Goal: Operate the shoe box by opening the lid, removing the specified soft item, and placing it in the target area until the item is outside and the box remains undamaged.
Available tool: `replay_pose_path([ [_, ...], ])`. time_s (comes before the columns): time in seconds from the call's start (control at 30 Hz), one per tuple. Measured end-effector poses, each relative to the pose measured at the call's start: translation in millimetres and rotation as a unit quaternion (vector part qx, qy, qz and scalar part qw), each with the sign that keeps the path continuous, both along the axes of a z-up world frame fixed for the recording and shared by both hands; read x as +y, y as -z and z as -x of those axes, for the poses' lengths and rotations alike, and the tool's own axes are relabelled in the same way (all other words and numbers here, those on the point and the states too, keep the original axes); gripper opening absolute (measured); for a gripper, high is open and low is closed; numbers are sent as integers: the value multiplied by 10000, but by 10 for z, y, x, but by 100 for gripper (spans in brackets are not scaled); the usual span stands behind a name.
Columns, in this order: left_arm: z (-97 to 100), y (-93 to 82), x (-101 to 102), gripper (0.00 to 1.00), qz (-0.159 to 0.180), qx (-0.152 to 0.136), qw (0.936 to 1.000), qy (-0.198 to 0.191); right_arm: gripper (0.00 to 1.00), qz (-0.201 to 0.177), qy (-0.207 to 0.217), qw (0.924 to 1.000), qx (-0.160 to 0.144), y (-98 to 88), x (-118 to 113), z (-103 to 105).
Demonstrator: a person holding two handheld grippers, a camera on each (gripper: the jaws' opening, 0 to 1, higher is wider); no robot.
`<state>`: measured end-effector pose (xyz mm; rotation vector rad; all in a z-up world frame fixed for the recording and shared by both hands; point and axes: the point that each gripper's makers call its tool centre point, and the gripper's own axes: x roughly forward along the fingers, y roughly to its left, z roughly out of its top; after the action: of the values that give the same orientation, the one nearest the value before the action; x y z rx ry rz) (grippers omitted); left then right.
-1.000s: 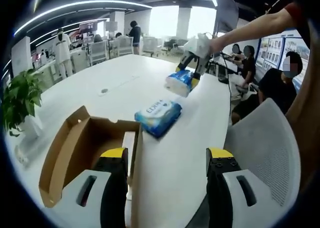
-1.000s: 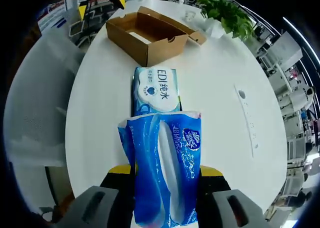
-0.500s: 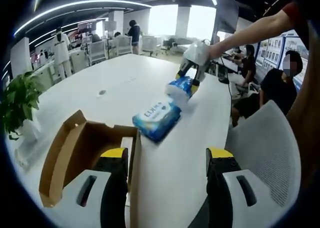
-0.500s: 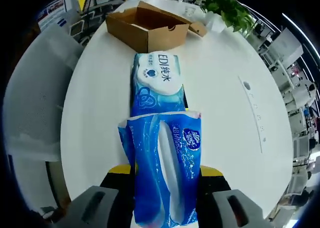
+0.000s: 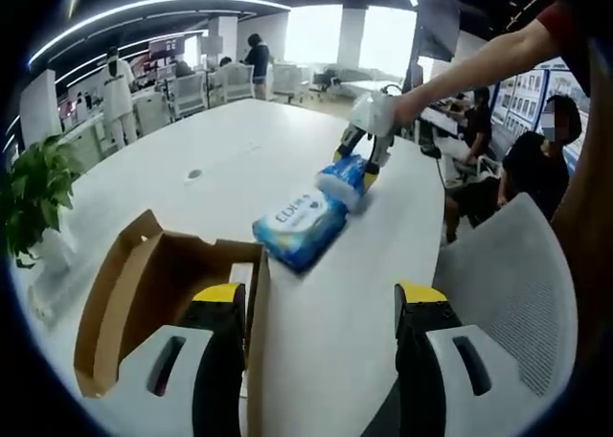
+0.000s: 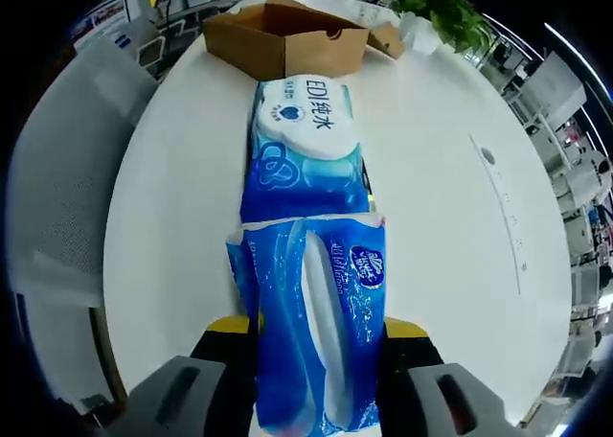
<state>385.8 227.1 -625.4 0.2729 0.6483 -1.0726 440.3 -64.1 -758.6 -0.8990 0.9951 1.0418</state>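
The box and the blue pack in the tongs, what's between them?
A wipes pack lies on the table between the box and the blue pack, as the right gripper view shows.

White table (image 5: 220, 159); potted plant (image 5: 34, 193) at edge; grey chair (image 5: 508, 274) beside.

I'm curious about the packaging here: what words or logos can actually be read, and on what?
"EDI纯水": on the white label of the wipes pack lying on the table.
Badge on the blue tissue pack held in the right tongs: too small to read.
Wall posters: blurred.
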Motion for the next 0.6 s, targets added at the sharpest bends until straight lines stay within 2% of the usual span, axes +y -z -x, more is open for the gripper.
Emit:
replay_pose_path([
  [0.33,19,35,2,63,-53,54,10000,-29,47,-31,15,10000,85,104,26,-18],
  [0.6,26,57,0,63,-60,95,9999,-48,49,-109,56,9998,125,116,27,-48],
])
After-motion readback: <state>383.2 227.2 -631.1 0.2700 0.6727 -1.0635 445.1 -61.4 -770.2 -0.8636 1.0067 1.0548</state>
